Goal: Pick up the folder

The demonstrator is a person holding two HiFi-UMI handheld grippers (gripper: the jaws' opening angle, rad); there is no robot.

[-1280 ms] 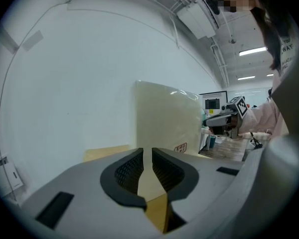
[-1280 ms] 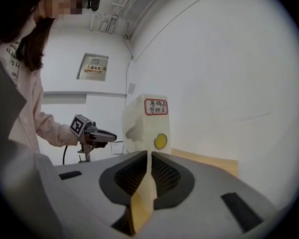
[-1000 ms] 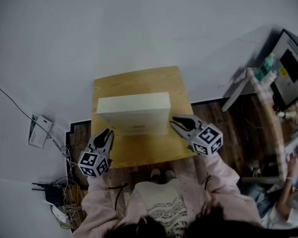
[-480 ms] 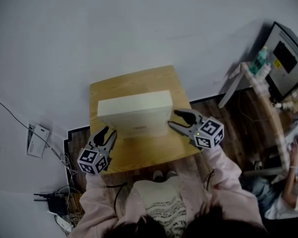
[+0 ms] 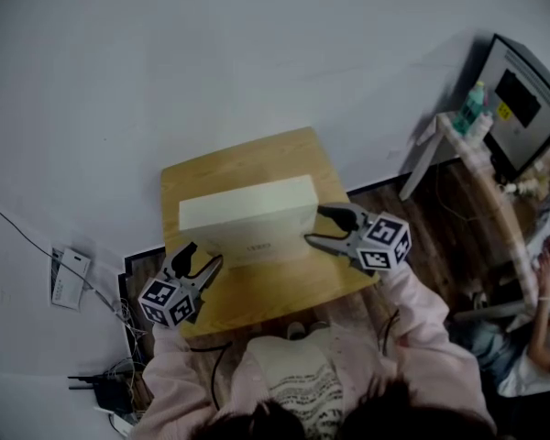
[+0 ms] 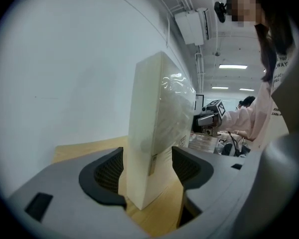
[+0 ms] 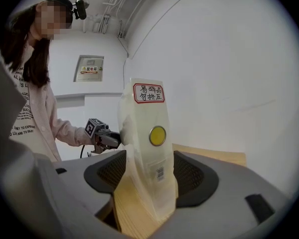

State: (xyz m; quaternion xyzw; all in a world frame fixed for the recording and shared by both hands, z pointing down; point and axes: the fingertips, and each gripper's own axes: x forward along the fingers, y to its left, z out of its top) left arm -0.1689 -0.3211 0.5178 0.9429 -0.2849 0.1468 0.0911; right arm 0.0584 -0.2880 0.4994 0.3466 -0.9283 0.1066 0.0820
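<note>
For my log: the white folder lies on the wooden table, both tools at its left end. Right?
No. The head view shows the left tool at the folder's left end and the right tool at its right end. Their jaws have just been opening around it. The rest holds.

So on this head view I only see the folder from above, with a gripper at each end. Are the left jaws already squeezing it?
Observer: Not yet. In the left gripper view the left gripper has just been opening its jaws, and the end of the folder stands between them with a gap on each side.
Operator: And the jaws at the other end?
Observer: Much the same. In the right gripper view the right gripper has also just been opening, with the folder's other end between its jaws. They stand wide and do not look clamped on it.
</note>
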